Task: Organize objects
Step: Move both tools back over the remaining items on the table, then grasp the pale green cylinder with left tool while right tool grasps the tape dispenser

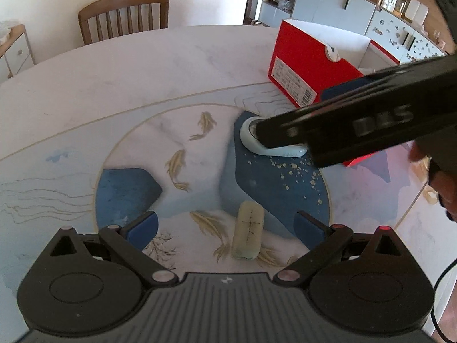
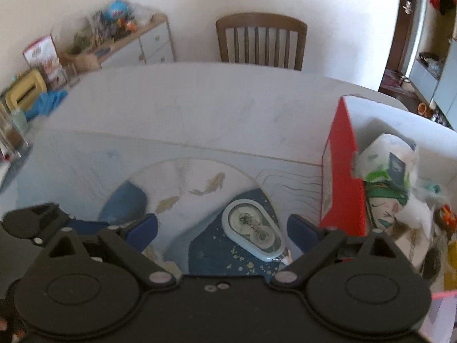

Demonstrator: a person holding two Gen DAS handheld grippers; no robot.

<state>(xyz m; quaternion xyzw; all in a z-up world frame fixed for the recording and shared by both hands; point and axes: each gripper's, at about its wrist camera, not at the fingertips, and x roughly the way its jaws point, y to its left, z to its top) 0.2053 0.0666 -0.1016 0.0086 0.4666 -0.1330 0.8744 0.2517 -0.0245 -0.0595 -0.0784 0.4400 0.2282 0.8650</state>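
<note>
Two grippers over a round table (image 1: 120, 65) with a marbled top, painted with gold fish and dark blue patches. A wooden slat-back chair (image 1: 125, 14) stands at its far edge, against a pale wall.

Red cardboard box (image 1: 302, 68), lid off, sits on the table's right side. Right wrist view: the box (image 2: 342, 177) holds a jumble of items, among them a white packet with green print; the rest is too blurred to name.

Right gripper (image 2: 221, 228): blue pads set wide apart, nothing between them touching either pad. It hangs above a pale blue teardrop-shaped case (image 2: 252, 233) with a clear window, which lies flat on the dark blue patch just left of the box's red wall. In the left wrist view the same case (image 1: 271, 145) is half hidden under the black body of the right gripper, which crosses the frame from the right edge; whether that body touches the case cannot be told.

Left gripper (image 1: 227, 227): pads likewise spread wide, empty. Between them, nearer the right pad but clear of it, a cream block (image 1: 247, 234), eraser-like, with dark scratched lines on top, lies on the table, well apart from the case.

Side cabinets with clutter stand in the background.
</note>
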